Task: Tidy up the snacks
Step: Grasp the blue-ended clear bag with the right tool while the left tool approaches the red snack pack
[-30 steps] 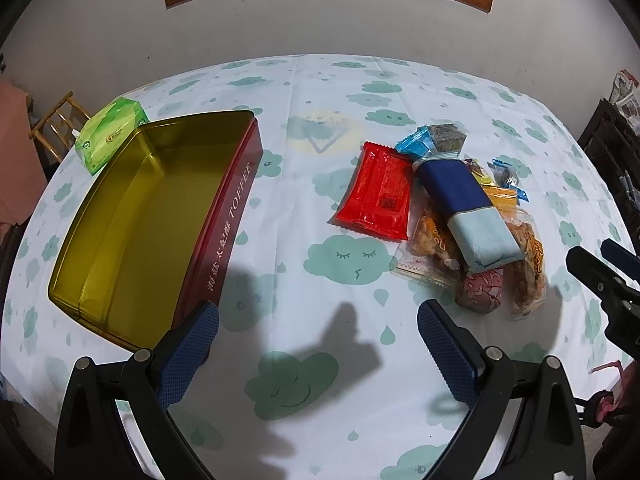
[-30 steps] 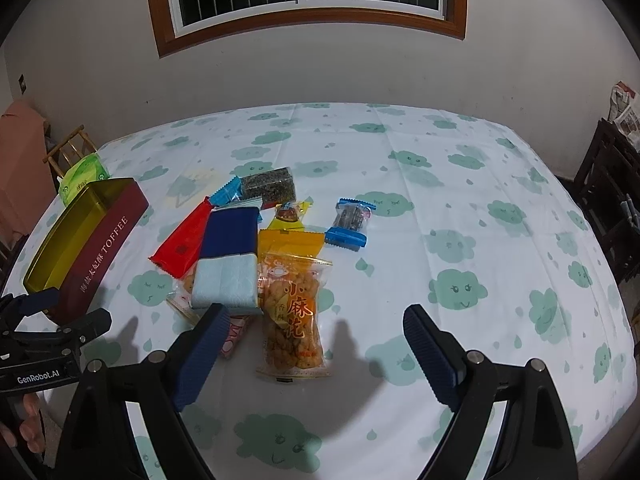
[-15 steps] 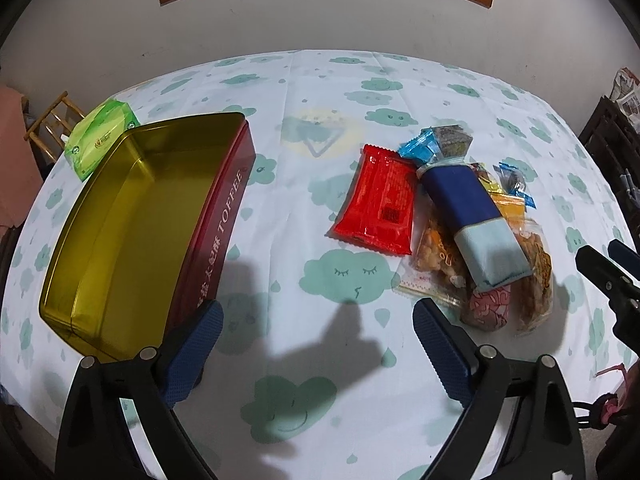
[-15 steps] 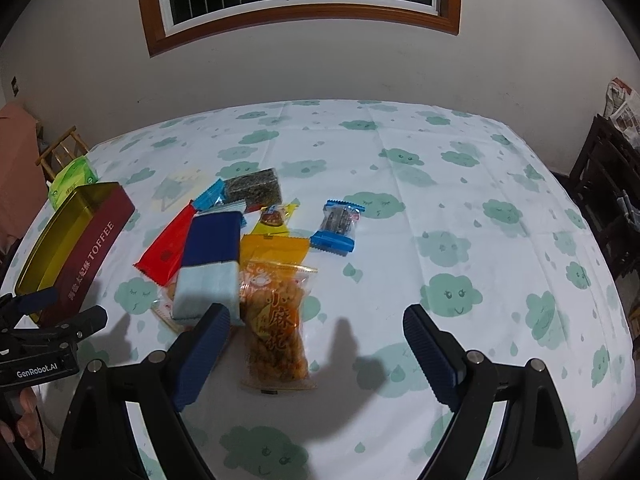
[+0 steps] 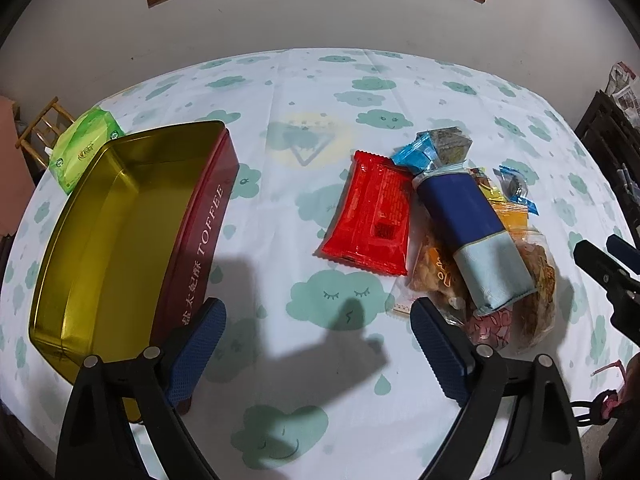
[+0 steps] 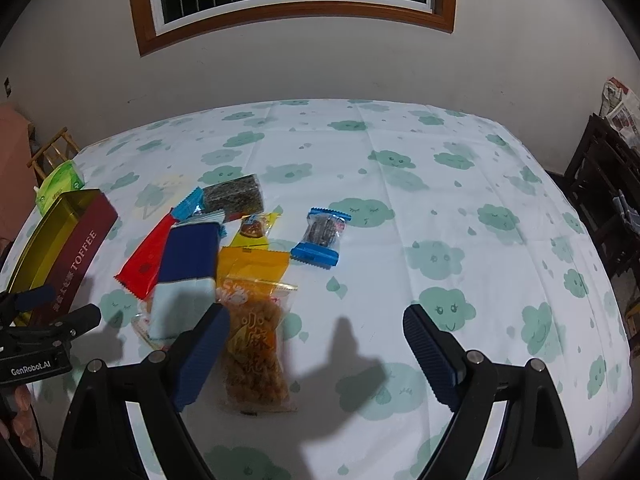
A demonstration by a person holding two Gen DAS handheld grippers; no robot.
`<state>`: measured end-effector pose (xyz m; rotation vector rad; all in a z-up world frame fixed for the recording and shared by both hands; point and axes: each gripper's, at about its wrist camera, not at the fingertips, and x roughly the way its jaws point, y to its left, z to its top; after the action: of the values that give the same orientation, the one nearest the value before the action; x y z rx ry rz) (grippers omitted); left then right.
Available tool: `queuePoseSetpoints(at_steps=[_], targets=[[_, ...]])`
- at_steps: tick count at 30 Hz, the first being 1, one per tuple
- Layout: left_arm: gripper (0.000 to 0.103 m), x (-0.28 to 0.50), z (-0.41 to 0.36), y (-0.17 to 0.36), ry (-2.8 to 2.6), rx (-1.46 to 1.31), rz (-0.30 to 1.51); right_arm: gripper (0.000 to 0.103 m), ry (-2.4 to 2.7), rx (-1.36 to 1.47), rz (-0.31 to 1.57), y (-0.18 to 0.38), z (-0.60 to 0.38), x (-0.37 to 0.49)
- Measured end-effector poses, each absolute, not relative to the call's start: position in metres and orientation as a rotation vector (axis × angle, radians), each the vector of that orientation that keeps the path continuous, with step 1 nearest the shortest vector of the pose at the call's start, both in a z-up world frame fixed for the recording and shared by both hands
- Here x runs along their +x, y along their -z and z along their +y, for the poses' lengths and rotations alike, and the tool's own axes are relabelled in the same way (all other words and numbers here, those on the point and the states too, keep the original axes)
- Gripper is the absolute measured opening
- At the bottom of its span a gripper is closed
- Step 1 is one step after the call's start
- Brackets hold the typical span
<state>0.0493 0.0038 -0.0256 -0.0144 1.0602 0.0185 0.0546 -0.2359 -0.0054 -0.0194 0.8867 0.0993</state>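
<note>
The left gripper [image 5: 318, 338] has its fingers spread wide and holds nothing; the right gripper [image 6: 316, 338] too. Beyond lies the snack pile [image 6: 200, 256], and left of it the open toffee tin [image 5: 116, 232].

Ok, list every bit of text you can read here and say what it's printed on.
"TOFFEE": side of the red tin, after Chinese characters too blurred to read.
"GenRobot.AI": body of the left hand-held gripper.
"小麻花": orange snack bag, roughly legible.
Red packet: print too small to read.
Green pack: logo unreadable.
</note>
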Motion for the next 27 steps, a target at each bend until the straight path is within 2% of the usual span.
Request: queuePoseSetpoints(at_steps=[15,21,27], targets=[[0.091,0.065,0.003,0.031,0.002,-0.012,1.058,0.090,-0.102,-0.032,0.878,0.012,-0.236,0.087],[0.091,0.072,0.003,0.034,0.009,-0.016,1.059,0.070,-0.112,-0.042,0.889,0.021,-0.237,0.105],[0.089,0.076,0.003,0.036,0.017,-0.011,1.059,0.067,-0.106,-0.024,0.900,0.030,-0.240,0.124]])
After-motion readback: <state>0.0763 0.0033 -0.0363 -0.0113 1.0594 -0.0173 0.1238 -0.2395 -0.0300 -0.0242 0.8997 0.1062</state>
